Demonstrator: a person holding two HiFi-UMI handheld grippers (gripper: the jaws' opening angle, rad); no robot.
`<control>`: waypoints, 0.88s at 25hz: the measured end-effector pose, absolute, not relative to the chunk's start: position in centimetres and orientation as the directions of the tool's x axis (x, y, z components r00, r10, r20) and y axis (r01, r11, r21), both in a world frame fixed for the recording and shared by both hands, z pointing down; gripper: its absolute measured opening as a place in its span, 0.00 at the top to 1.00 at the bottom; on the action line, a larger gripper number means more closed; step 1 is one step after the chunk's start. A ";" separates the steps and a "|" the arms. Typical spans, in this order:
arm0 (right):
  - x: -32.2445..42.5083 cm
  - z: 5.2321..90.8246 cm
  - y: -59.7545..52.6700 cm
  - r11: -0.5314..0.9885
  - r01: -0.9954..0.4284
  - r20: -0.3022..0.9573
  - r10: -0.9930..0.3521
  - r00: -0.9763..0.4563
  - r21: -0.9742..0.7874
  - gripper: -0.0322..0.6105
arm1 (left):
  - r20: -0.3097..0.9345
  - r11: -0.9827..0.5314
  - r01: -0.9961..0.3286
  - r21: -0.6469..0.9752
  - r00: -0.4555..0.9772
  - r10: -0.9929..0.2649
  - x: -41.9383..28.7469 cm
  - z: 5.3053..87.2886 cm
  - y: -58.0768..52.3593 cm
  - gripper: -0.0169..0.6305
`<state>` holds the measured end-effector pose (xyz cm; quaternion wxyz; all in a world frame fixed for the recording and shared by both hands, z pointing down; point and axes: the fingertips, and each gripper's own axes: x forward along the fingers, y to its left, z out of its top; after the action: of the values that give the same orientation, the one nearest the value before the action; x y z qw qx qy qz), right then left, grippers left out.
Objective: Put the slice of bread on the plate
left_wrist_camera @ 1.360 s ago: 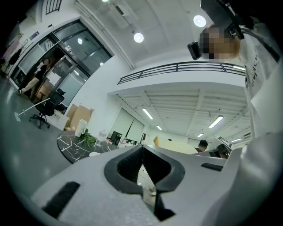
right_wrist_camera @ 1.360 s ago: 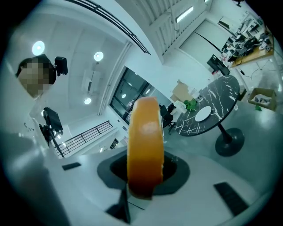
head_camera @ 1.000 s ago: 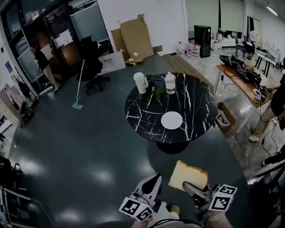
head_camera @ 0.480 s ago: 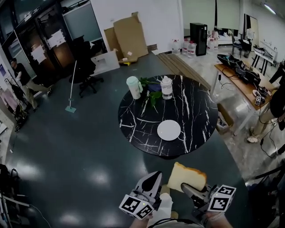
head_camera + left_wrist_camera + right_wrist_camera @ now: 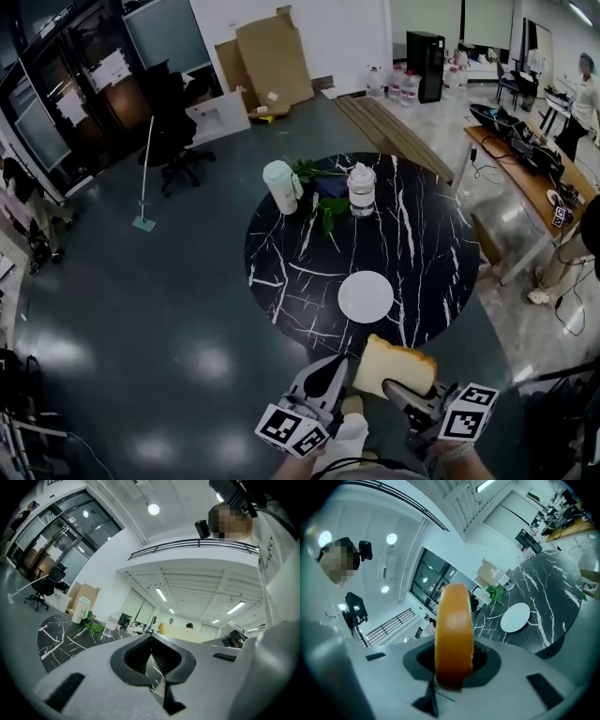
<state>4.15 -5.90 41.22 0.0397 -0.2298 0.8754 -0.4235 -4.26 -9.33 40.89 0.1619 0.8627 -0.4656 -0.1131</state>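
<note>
A thick slice of bread (image 5: 395, 367) with a brown crust stands on edge in my right gripper (image 5: 405, 394), which is shut on it; in the right gripper view the bread (image 5: 453, 634) rises straight up between the jaws. The white plate (image 5: 366, 296) lies empty on the near part of the round black marble table (image 5: 281, 272), just beyond the bread; the plate (image 5: 515, 617) also shows to the right of the slice. My left gripper (image 5: 330, 375) hangs beside the right one, over the floor, with its jaws shut and nothing between them (image 5: 151, 656).
On the table's far side stand a white lidded cup (image 5: 280, 187), a clear jar (image 5: 361, 190) and some green leaves (image 5: 323, 202). An office chair (image 5: 173, 141), cardboard sheets (image 5: 272, 61) and a wooden desk (image 5: 530, 178) stand around the dark floor.
Both grippers have moved forward toward the table with the bread still held. The table and plate now sit closer, the plate just ahead of the slice.
</note>
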 end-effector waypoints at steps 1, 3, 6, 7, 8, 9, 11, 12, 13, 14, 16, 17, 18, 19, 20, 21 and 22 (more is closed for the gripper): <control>4.0 41.4 -6.8 0.531 -0.371 0.129 -0.436 -0.891 -0.762 0.81 | -0.038 -0.513 -0.764 0.390 0.544 -0.838 -4.3 41.2 -10.1 0.96; 3.4 41.7 -8.3 0.522 -0.372 0.137 -0.434 -0.891 -0.768 0.81 | -0.020 -0.508 -0.762 0.400 0.548 -0.837 -4.7 41.8 -11.6 0.96; 2.8 42.2 -10.4 0.509 -0.380 0.153 -0.432 -0.889 -0.772 0.81 | -0.004 -0.508 -0.760 0.406 0.554 -0.832 -5.3 42.4 -13.9 0.96; 2.7 42.4 -11.2 0.505 -0.385 0.160 -0.433 -0.887 -0.773 0.81 | -0.001 -0.511 -0.757 0.408 0.559 -0.829 -5.3 42.7 -14.7 0.96; 2.6 42.6 -11.9 0.501 -0.390 0.165 -0.435 -0.885 -0.773 0.81 | 0.003 -0.513 -0.753 0.411 0.564 -0.826 -5.3 42.9 -15.5 0.96; 2.5 42.7 -12.5 0.497 -0.394 0.169 -0.437 -0.883 -0.773 0.81 | 0.007 -0.516 -0.750 0.414 0.570 -0.822 -5.2 43.1 -16.1 0.96; 2.4 43.0 -13.7 0.491 -0.399 0.172 -0.443 -0.880 -0.775 0.81 | 0.018 -0.521 -0.743 0.419 0.581 -0.814 -5.1 43.6 -17.3 0.96; 2.4 43.2 -14.3 0.486 -0.402 0.174 -0.448 -0.877 -0.776 0.81 | 0.024 -0.521 -0.742 0.422 0.583 -0.812 -5.0 43.9 -17.8 0.96; 2.5 43.4 -14.8 0.479 -0.406 0.177 -0.452 -0.874 -0.778 0.81 | 0.031 -0.518 -0.742 0.425 0.584 -0.811 -5.0 44.2 -18.2 0.96; 2.6 43.7 -15.3 0.471 -0.410 0.183 -0.456 -0.871 -0.781 0.81 | 0.038 -0.514 -0.743 0.429 0.583 -0.811 -4.9 44.5 -18.6 0.96; 2.9 44.6 -16.4 0.452 -0.419 0.200 -0.456 -0.867 -0.787 0.81 | 0.054 -0.503 -0.746 0.438 0.580 -0.813 -4.9 45.6 -19.3 0.96; 3.1 45.2 -17.0 0.443 -0.424 0.210 -0.453 -0.866 -0.790 0.81 | 0.063 -0.495 -0.748 0.442 0.576 -0.815 -4.9 46.1 -19.6 0.96; 3.2 45.9 -17.7 0.435 -0.428 0.222 -0.448 -0.866 -0.792 0.81 | 0.074 -0.486 -0.752 0.445 0.572 -0.817 -4.9 46.7 -19.9 0.96; 3.2 46.6 -18.5 0.431 -0.431 0.232 -0.441 -0.867 -0.792 0.81 | 0.084 -0.477 -0.757 0.446 0.566 -0.820 -5.0 47.3 -20.3 0.96; 3.1 47.3 -19.3 0.431 -0.433 0.242 -0.431 -0.869 -0.792 0.81 | 0.094 -0.466 -0.764 0.447 0.558 -0.824 -5.1 47.9 -20.9 0.96; 2.9 48.1 -20.2 0.432 -0.434 0.250 -0.419 -0.873 -0.791 0.81 | 0.103 -0.452 -0.771 0.448 0.546 -0.831 -5.4 48.4 -21.4 0.96; 2.7 48.9 -20.9 0.432 -0.432 0.257 -0.405 -0.877 -0.792 0.81 | 0.110 -0.435 -0.780 0.450 0.532 -0.839 -5.7 48.8 -22.0 0.96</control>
<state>2.74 -20.90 48.89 -0.0141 -0.2474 0.8461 -0.4720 -5.66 -21.97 48.84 0.2295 0.8447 -0.4792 -0.0649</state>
